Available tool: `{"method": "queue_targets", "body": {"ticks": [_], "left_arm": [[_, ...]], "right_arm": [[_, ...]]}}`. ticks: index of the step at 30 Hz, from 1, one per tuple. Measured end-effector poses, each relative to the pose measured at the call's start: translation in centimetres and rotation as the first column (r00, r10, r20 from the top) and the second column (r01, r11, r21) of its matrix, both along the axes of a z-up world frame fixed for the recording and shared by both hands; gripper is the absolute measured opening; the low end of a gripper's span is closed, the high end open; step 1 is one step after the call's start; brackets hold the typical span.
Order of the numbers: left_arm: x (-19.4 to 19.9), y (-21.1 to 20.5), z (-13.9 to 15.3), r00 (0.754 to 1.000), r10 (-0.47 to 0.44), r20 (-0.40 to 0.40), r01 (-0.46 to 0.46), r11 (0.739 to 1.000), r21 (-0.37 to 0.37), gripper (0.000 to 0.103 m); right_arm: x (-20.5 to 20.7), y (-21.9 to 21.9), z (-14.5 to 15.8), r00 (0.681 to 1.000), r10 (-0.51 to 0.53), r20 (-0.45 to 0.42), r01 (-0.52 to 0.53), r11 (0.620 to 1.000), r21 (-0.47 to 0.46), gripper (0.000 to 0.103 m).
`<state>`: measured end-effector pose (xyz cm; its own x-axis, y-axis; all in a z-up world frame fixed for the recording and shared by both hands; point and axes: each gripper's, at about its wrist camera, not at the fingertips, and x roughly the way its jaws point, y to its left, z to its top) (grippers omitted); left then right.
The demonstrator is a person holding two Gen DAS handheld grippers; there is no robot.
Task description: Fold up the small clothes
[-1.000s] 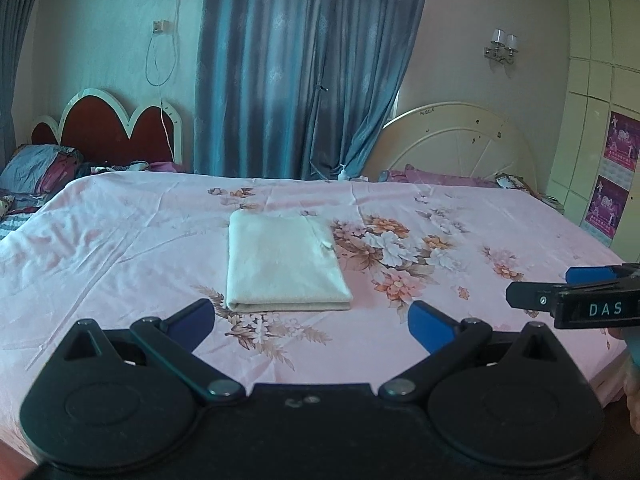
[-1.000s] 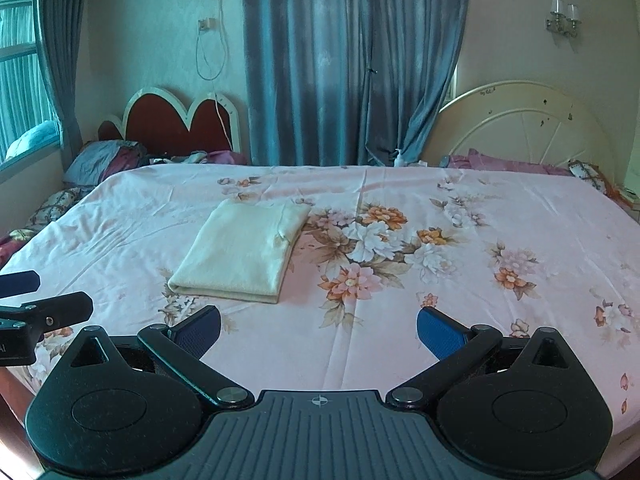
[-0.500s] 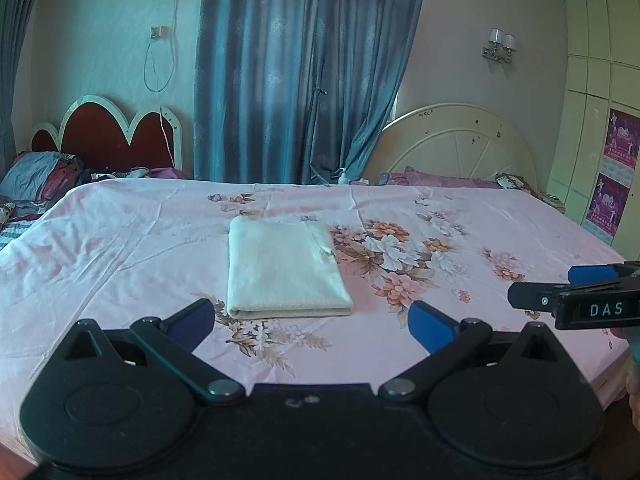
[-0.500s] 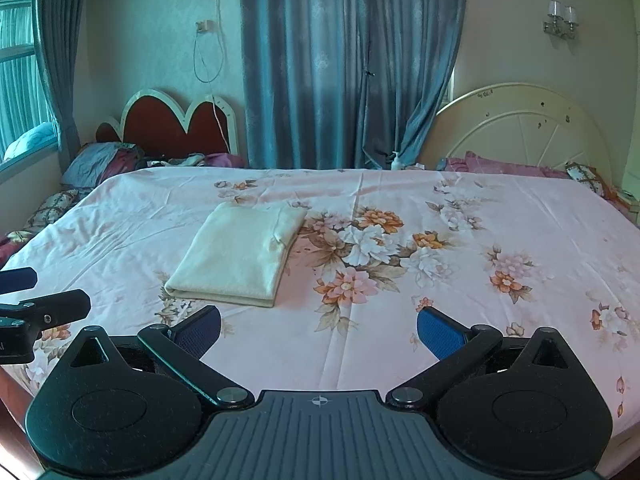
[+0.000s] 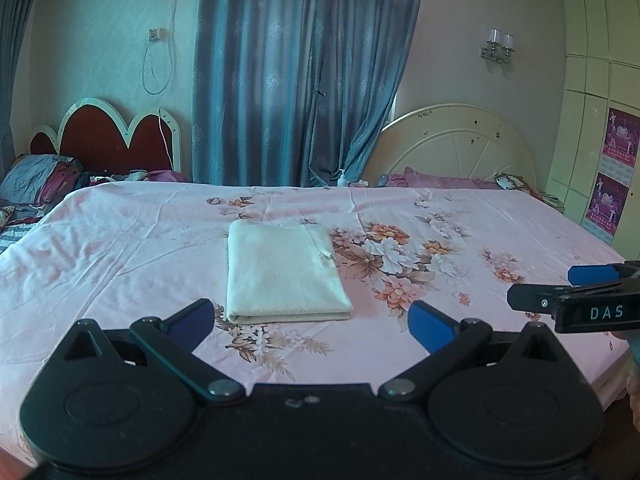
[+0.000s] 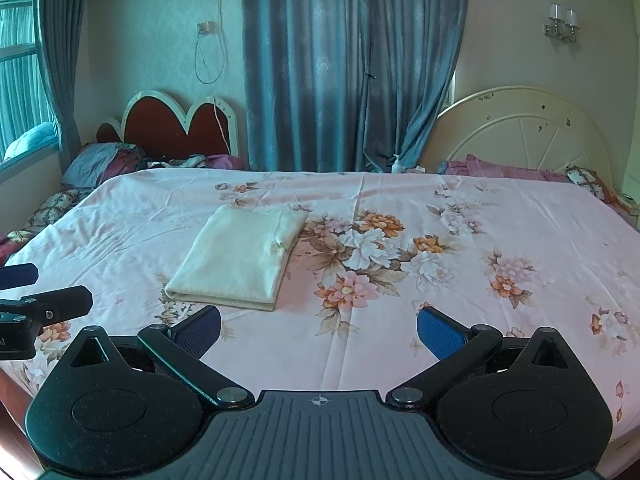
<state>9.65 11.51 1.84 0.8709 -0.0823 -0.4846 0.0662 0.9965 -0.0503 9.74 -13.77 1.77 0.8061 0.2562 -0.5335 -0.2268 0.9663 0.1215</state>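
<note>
A cream garment lies folded into a neat rectangle on the pink floral bedsheet, its folded edge toward me. My left gripper hovers just short of that near edge, open, nothing between its blue pads. In the right wrist view the same cream garment sits ahead and to the left of my right gripper, which is open and holds nothing. Each gripper shows at the side of the other's view: the right gripper and the left gripper.
The bedsheet spreads wide to the right of the garment. Pillows and loose clothes pile by the red headboard at far left. A white headboard, blue curtains and a wardrobe stand behind.
Both grippers have drawn back and dipped slightly from the bed, staying open. The folded garment has not moved.
</note>
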Motion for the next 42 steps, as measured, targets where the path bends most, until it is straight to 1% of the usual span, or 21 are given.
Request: {"method": "queue_targets", "body": {"ticks": [30,42], "left_arm": [[0.48,0.24,-0.06,1.000,0.006,-0.002,-0.006,1.000,0.003,0.103],[0.49,0.07,-0.26,1.000,0.014,-0.001,-0.014,1.000,0.005,0.103]], "right_arm": [[0.15,-0.57,0.04,1.000,0.003,0.002,-0.003,1.000,-0.008,0.103],[0.17,-0.81,-0.03,1.000,0.022,0.007,-0.022,1.000,-0.010,0.103]]}}
